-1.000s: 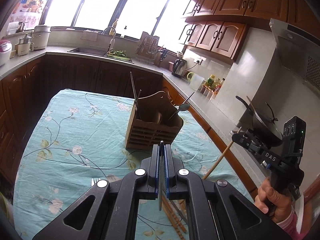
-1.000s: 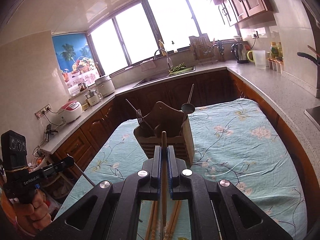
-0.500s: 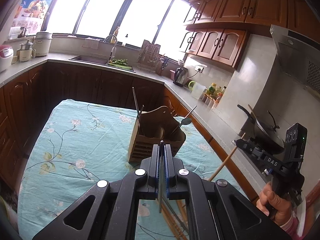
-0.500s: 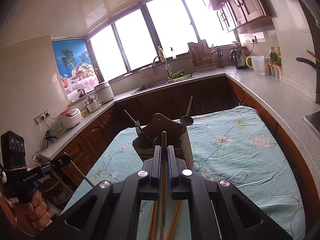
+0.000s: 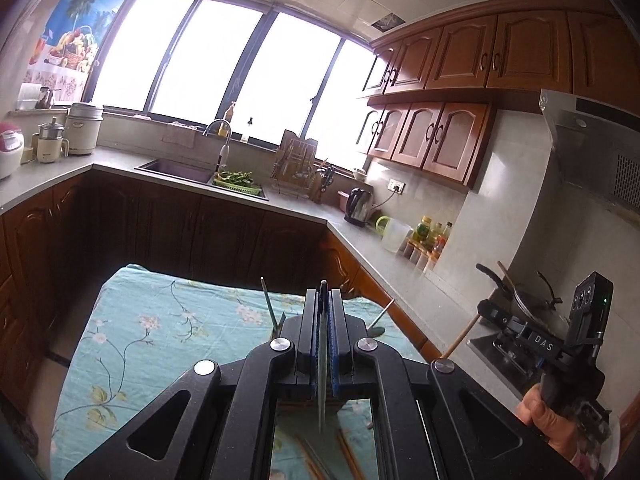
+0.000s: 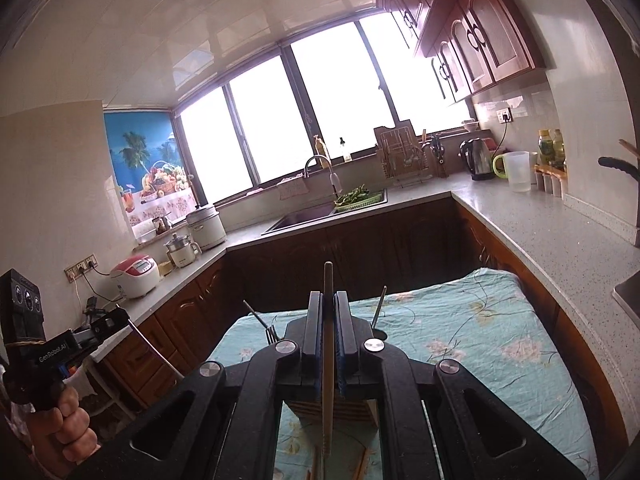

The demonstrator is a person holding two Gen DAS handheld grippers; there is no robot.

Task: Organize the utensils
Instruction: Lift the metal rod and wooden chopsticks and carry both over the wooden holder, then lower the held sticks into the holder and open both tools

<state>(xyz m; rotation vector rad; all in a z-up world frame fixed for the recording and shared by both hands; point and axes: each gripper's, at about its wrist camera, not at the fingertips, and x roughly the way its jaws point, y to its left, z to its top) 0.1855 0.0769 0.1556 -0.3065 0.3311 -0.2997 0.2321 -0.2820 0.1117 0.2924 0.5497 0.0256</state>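
Observation:
My left gripper (image 5: 322, 295) is shut on a thin grey metal utensil (image 5: 320, 384) that hangs below its pads. My right gripper (image 6: 328, 297) is shut on a wooden chopstick (image 6: 327, 380); in the left wrist view it (image 5: 485, 309) is held up at the right with the chopstick (image 5: 460, 338) slanting down. The left gripper (image 6: 119, 315) shows at the far left of the right wrist view. The wooden utensil holder (image 6: 344, 410) stands on the table, mostly hidden behind the fingers. A fork (image 6: 272, 334) and a spoon (image 5: 377, 330) stick out of it.
The table carries a teal floral cloth (image 5: 152, 332). Loose wooden chopsticks (image 5: 346, 454) lie on it near the front. Dark wood cabinets and grey counters ring the table; a wok (image 5: 528, 304) sits on the stove at the right, a sink (image 6: 304, 216) under the window.
Both grippers have risen and tipped upward with their utensils still held. The holder has dropped in view and is now mostly behind the fingers.

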